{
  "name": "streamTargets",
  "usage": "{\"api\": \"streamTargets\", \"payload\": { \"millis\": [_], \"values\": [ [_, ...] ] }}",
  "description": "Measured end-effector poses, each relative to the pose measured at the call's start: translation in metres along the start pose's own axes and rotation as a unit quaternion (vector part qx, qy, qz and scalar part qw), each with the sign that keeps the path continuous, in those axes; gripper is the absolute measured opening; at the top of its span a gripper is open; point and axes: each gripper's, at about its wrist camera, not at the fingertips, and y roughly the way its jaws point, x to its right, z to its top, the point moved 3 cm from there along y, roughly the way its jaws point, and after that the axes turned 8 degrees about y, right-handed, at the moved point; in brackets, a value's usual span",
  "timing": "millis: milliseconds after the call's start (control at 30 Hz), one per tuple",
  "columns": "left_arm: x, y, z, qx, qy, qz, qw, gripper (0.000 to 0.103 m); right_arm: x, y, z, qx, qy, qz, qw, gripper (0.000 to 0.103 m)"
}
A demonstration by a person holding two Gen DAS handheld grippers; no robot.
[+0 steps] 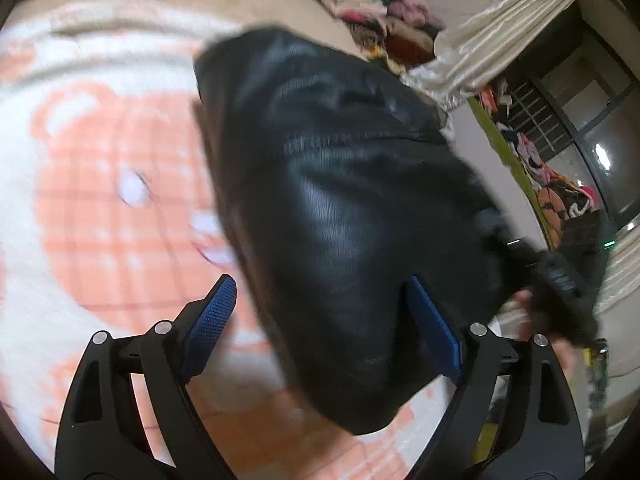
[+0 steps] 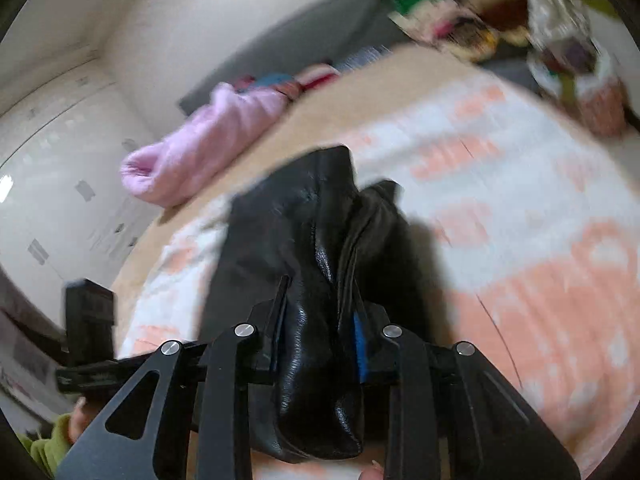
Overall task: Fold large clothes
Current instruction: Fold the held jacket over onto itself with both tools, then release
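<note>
On the orange and white blanket (image 1: 100, 208) lies part of the black leather jacket (image 1: 352, 208), bunched and clamped in the right gripper (image 2: 320, 320), while the left gripper (image 1: 320, 320) stands wide apart around it, so the smooth leather may slip out.

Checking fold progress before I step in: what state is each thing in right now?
black leather garment: bunched, partly lifted off the blanket.
right gripper: shut on the black leather garment.
left gripper: open, pads apart, garment between them.
orange-and-white blanket: spread flat.
pink fleece item: rolled up at the bed's edge.
</note>
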Motion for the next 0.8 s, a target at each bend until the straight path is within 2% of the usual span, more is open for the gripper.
{"api": "streamTargets", "payload": {
  "millis": [133, 233, 267, 300, 367, 467, 533, 567, 600, 700, 800],
  "values": [
    [0.008, 0.022, -0.008, -0.024, 0.010, 0.005, 0.9997, 0.086, 0.037, 0.016, -0.023, -0.015, 0.038, -0.020, 0.999, 0.027],
    [0.009, 0.030, -0.009, -0.032, 0.007, 0.006, 0.9995, 0.089, 0.045, 0.013, -0.030, -0.002, 0.040, -0.034, 0.999, 0.039],
    [0.010, 0.030, -0.009, -0.032, 0.011, 0.008, 0.9994, 0.090, 0.045, 0.010, -0.031, 0.003, 0.040, -0.040, 0.998, 0.047],
    [0.012, 0.031, -0.008, -0.032, 0.014, 0.011, 0.9993, 0.091, 0.046, 0.009, -0.030, 0.007, 0.039, -0.050, 0.998, 0.064],
    [0.012, 0.032, -0.007, -0.033, 0.016, 0.012, 0.9993, 0.091, 0.051, 0.003, -0.033, 0.010, 0.045, -0.068, 0.997, 0.076],
    [0.012, 0.032, -0.006, -0.031, 0.021, 0.015, 0.9992, 0.092, 0.063, 0.001, -0.035, -0.003, 0.077, -0.034, 0.996, 0.074],
    [0.014, 0.031, -0.006, -0.031, 0.029, 0.021, 0.9989, 0.091, 0.070, 0.006, -0.037, -0.019, 0.105, -0.009, 0.994, 0.063],
    [0.014, 0.031, -0.008, -0.029, 0.034, 0.025, 0.9987, 0.091, 0.076, 0.012, -0.041, -0.035, 0.134, 0.025, 0.990, 0.052],
    [0.015, 0.030, -0.008, -0.028, 0.041, 0.030, 0.9983, 0.091, 0.078, 0.014, -0.041, -0.038, 0.145, 0.032, 0.988, 0.047],
    [0.016, 0.027, -0.004, -0.023, 0.053, 0.043, 0.9974, 0.091, 0.070, 0.011, -0.048, -0.034, 0.161, 0.036, 0.986, 0.043],
    [0.015, 0.022, 0.006, -0.009, 0.064, 0.073, 0.9953, 0.091, 0.049, 0.007, -0.070, -0.037, 0.183, 0.053, 0.981, 0.042]
  ]
}}
